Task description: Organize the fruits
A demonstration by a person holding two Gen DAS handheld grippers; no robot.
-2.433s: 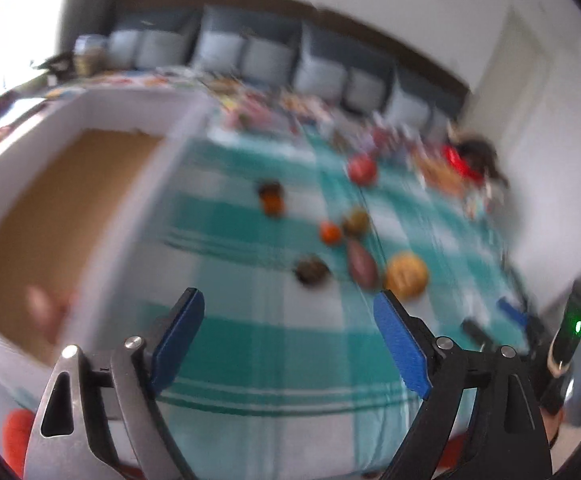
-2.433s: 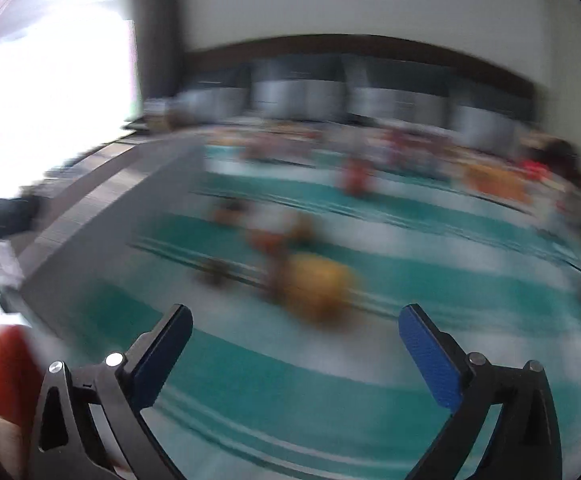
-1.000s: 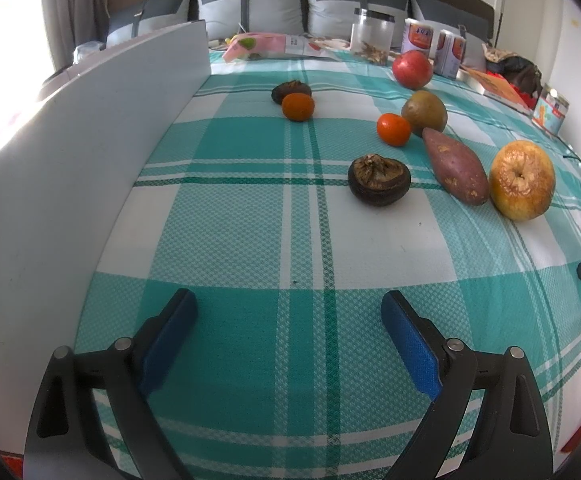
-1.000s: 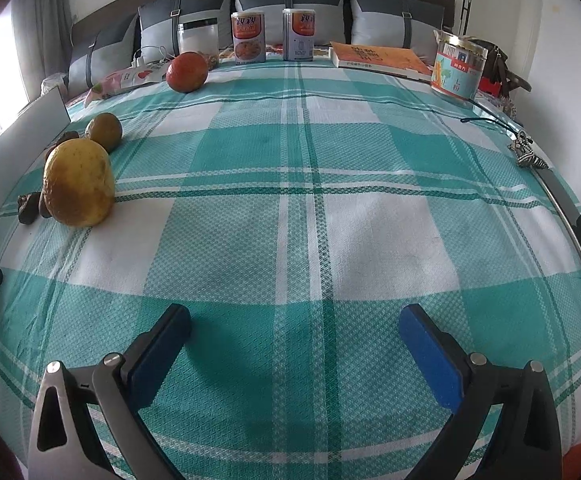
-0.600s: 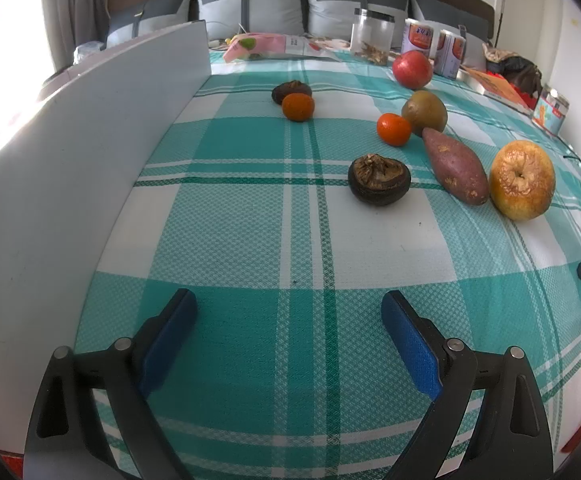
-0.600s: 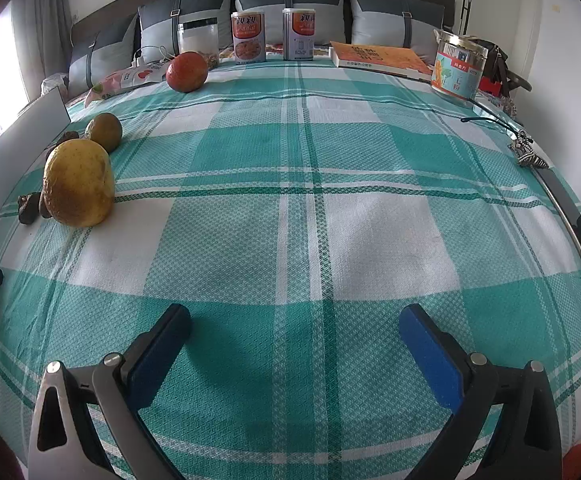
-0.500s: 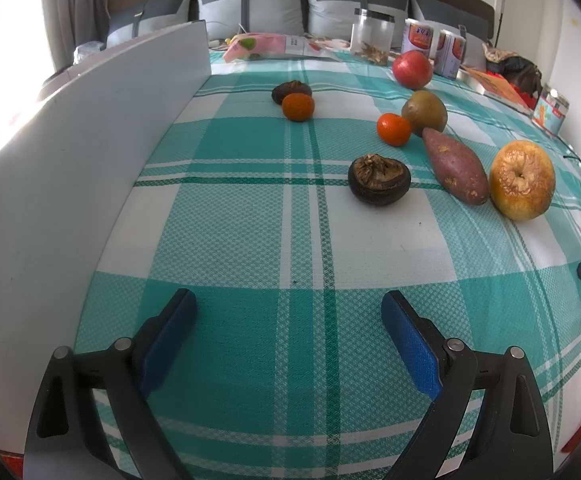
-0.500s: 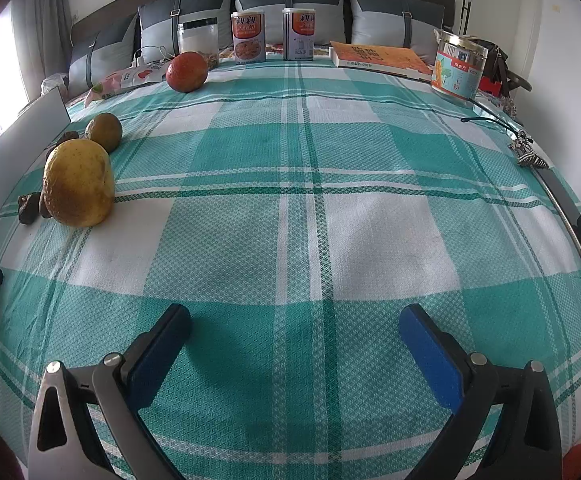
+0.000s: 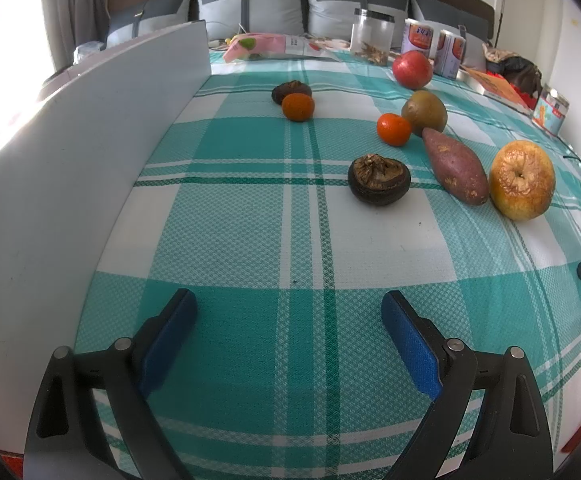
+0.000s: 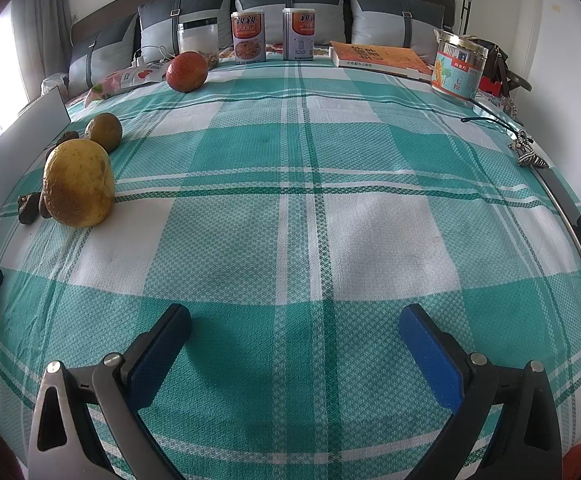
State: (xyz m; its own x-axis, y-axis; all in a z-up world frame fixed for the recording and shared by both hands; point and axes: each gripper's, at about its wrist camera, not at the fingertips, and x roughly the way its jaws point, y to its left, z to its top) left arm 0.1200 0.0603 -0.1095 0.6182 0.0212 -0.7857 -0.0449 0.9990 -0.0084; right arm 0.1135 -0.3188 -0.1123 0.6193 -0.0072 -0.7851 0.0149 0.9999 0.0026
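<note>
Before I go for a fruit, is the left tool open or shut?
Open. The left tool has its blue pads spread wide apart over the checked cloth, nothing between them.

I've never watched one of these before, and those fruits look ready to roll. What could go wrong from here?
Both tools, left and right, hang open and empty, so nothing is secured yet.
1. The sweet potato lies against the yellow apple and close to the tangerine; grabbing one could nudge the others.
2. The dark dried fruit looks shrivelled; a hard squeeze might crush it.
3. The red apple sits near the cans; reaching it could knock them.
</note>
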